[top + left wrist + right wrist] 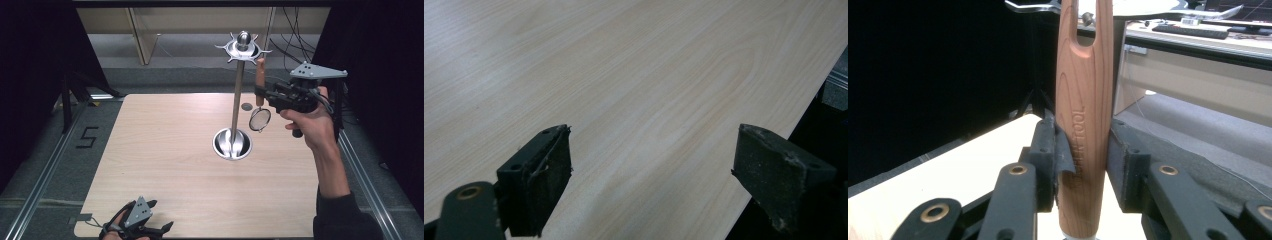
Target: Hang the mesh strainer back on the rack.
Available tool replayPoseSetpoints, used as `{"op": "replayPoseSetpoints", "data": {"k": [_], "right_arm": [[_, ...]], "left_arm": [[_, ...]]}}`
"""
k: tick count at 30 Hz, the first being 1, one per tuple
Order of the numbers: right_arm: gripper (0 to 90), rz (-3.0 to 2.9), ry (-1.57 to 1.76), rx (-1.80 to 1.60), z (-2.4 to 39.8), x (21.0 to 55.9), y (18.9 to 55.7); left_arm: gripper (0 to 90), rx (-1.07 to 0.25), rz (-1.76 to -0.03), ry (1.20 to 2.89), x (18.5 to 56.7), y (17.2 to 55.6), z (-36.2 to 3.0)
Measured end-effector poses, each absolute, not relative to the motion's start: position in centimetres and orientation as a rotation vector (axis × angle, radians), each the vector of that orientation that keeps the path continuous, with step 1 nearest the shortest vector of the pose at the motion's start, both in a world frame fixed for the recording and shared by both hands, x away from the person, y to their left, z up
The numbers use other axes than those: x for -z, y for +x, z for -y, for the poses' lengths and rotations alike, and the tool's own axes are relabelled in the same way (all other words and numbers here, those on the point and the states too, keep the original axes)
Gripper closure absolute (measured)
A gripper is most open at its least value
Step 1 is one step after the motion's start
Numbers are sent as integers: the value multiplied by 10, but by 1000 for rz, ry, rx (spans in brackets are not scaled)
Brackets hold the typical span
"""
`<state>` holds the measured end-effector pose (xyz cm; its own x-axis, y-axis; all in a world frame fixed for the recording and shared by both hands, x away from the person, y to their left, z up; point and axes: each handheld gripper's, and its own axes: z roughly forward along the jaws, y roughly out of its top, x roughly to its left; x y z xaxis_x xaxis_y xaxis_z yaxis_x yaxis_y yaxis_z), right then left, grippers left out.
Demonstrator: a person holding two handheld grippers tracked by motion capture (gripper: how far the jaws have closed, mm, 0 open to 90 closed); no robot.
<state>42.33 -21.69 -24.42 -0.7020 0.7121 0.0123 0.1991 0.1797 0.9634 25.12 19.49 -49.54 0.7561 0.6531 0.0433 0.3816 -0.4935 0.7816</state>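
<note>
While the right gripper (261,91) pinches the strainer's wooden handle (1084,125) | strainer (260,119) upright, mesh hanging down, above table's far right part; slotted handle top just below stand's hooks (243,49), up-left | left gripper (159,220) spread, near-left edge

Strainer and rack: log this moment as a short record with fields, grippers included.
held item: small mesh strainer with a wooden handle, hanging upright, mesh end down
right gripper: shut on the handle, raised beside the rack's top
rack: metal pole on a round base, hooked ring on top, standing on the table
handle's slot: just below the ring's hooks, not yet hung
left gripper: open, nothing between its jaws, low over the table's near edge
</note>
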Motion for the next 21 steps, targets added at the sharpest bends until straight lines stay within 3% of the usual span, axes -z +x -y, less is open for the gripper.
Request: {"op": "replayPoseSetpoints", "data": {"k": [21], "right_arm": [[688, -2033, 897, -1504, 205, 244, 439]], "left_arm": [[149, -424, -786, 2135, 495, 250, -194]]}}
